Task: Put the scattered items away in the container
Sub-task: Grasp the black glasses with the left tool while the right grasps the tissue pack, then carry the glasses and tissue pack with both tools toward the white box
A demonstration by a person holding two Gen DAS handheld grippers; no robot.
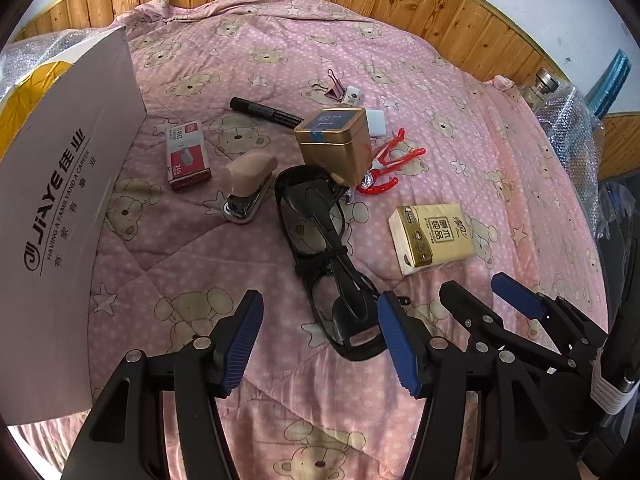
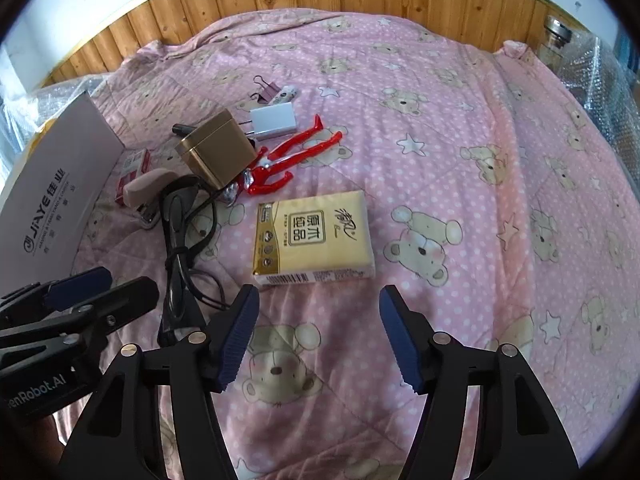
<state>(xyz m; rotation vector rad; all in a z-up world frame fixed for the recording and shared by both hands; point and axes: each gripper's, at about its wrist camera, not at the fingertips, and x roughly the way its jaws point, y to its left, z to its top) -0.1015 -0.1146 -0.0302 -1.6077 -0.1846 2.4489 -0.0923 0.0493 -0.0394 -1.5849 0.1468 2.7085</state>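
Bedding: pink bear-print quilt [image 1: 440, 80], bearing every loose item. Container [image 1: 60, 200]: white printed box at 9 o'clock in the left wrist view, open top turned away, nothing seen inside it.

Left gripper [image 1: 320, 308]: jaws spread wide and empty, low over the near end of the black glasses [image 1: 320, 240], which run toward 12 o'clock. Right gripper [image 2: 319, 296]: likewise spread and empty, aimed at the yellow tissue pack [image 2: 312, 236] just ahead at 12 o'clock.

Further clutter, by size: gold tin [image 1: 334, 144] resting on the far end of the glasses; beige stapler [image 1: 248, 184] and staple box [image 1: 186, 156] toward 10 o'clock; red toy figure [image 1: 384, 168]; black marker [image 1: 264, 111]; white charger [image 1: 376, 122]; pink binder clip [image 1: 332, 88].

Likely step: first pick.

- Pack: span the short side, close gently, carry to 9 o'clock.
- Glasses: grip the frame, not a lens, and mind the tin overlapping the far end.
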